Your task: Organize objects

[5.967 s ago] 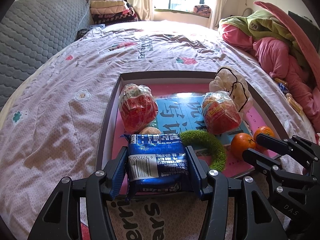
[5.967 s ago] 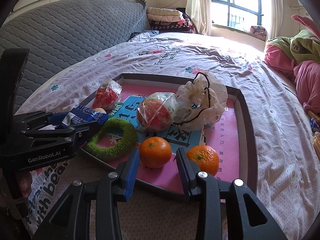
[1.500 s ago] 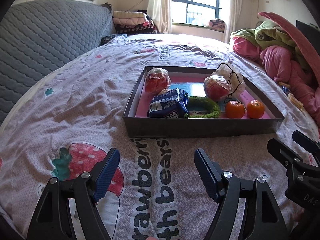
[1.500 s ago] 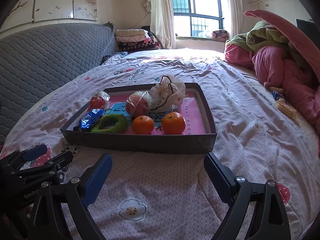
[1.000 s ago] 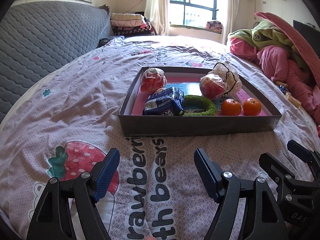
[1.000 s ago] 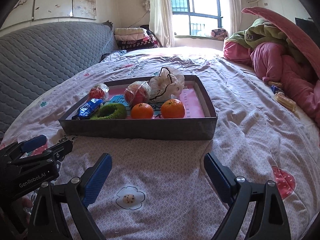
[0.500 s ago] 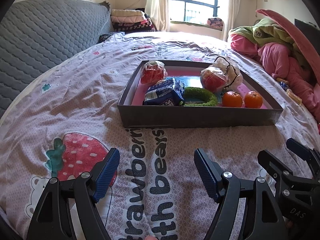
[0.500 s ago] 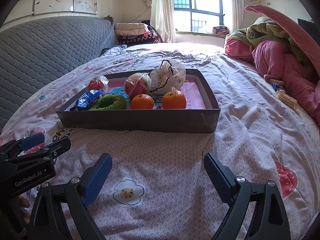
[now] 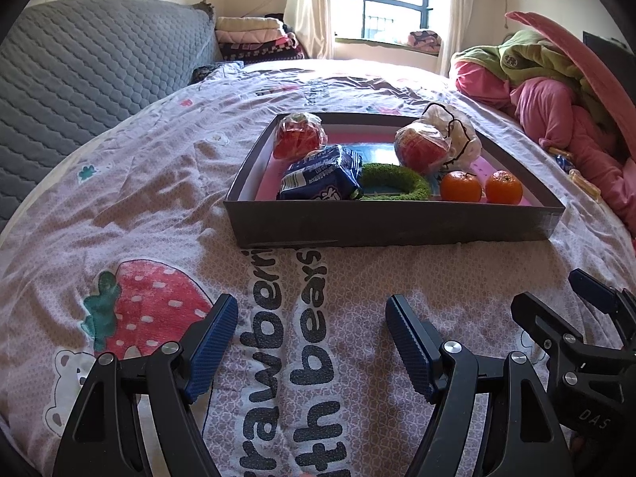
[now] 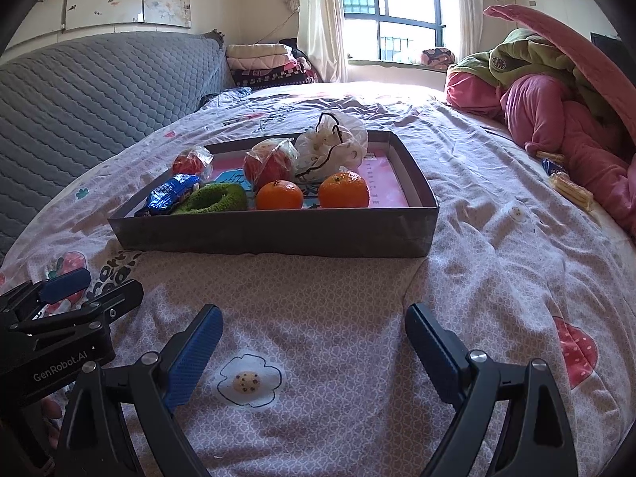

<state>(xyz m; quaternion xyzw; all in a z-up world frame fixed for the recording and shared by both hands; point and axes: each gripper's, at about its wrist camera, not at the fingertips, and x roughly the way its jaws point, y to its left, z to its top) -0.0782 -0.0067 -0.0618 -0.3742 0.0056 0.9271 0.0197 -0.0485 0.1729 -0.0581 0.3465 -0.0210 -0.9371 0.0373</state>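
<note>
Your left hand-held gripper (image 9: pixel 311 328) is wide open and holds nothing. Your right hand-held gripper (image 10: pixel 314 336) is wide open too, and it is empty. Both hang low over the bed (image 10: pixel 318 318), well apart from the dark tray (image 9: pixel 389 224). The tray sits on the bed sheet in front of you.

Inside the tray, the blue snack pack (image 9: pixel 321 179) lies near the front left corner. The green fuzzy ring (image 9: pixel 397 181) lies just beside it, touching it. Two oranges (image 9: pixel 461 187) sit side by side at the front right. Two red fruits in clear wrap (image 9: pixel 421 149) sit farther back. A white bag with a black string (image 10: pixel 338 147) rests behind the oranges.
</note>
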